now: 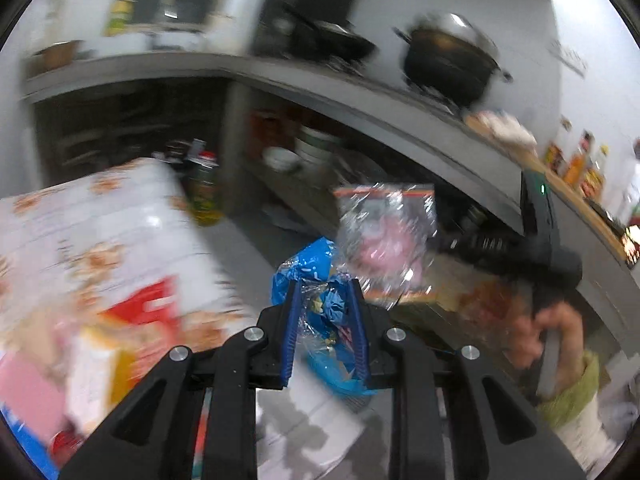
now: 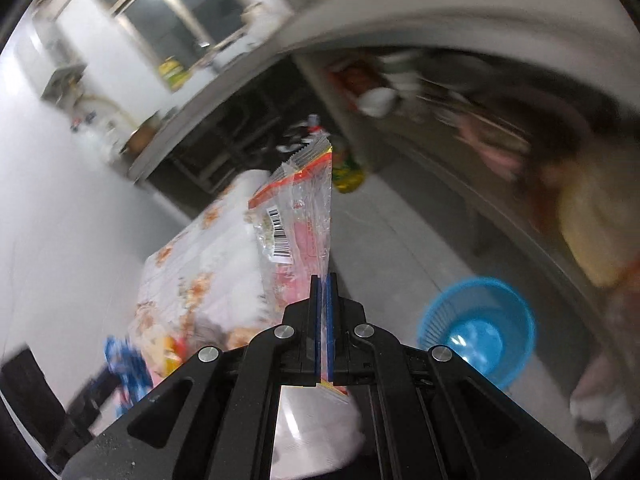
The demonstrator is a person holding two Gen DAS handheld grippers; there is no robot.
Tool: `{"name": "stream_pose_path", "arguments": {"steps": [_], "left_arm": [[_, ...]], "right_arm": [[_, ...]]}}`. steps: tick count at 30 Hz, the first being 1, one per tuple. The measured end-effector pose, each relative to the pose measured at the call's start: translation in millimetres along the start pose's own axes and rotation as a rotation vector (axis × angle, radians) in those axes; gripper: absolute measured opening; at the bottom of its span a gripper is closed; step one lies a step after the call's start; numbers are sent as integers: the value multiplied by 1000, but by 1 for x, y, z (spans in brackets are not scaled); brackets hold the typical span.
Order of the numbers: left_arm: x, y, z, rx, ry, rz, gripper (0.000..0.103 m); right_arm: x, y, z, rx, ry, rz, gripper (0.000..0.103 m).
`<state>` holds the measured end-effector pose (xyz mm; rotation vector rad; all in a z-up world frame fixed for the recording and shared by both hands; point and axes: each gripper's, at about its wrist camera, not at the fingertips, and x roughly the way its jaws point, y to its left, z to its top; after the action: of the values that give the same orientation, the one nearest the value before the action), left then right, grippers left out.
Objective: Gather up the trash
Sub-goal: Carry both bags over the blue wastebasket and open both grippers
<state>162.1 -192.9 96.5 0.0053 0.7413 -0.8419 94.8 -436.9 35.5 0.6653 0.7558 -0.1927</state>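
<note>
My left gripper (image 1: 325, 286) is shut on a crumpled blue plastic wrapper (image 1: 316, 280) and holds it in the air above the floor. My right gripper (image 2: 325, 278) is shut on a clear plastic wrapper (image 2: 296, 216) with an orange strip and a barcode, held upright. That clear wrapper also shows in the left wrist view (image 1: 386, 236), with the right gripper's black body (image 1: 516, 246) and the person's hand (image 1: 552, 328) behind it. A blue plastic basket (image 2: 478, 330) stands on the floor to the right of my right gripper.
A table with a white flowered cloth (image 1: 92, 224), also in the right wrist view (image 2: 204, 264), holds boxes and packets (image 1: 120, 344). A grey kitchen counter (image 1: 320, 88) carries black pots (image 1: 452, 60). Shelves under it hold bowls (image 1: 282, 158). A green bottle (image 1: 204, 192) stands on the floor.
</note>
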Motion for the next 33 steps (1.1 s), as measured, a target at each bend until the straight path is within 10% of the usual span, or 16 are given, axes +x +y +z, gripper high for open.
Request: {"name": "stream_pose_path", "arguments": {"steps": [18, 21, 22, 23, 33], "left_arm": [[321, -89, -18, 77, 592, -28, 25], [362, -90, -33, 83, 676, 9, 67], [375, -89, -39, 86, 709, 46, 74], [383, -90, -43, 88, 724, 65, 74], [363, -88, -29, 46, 670, 36, 82]], "right_arm": [[104, -206, -64, 421, 177, 9, 1], [135, -229, -78, 458, 210, -17, 14], [140, -233, -82, 468, 214, -33, 34], [147, -241, -88, 489, 212, -57, 51], [140, -251, -125, 552, 204, -153, 52]]}}
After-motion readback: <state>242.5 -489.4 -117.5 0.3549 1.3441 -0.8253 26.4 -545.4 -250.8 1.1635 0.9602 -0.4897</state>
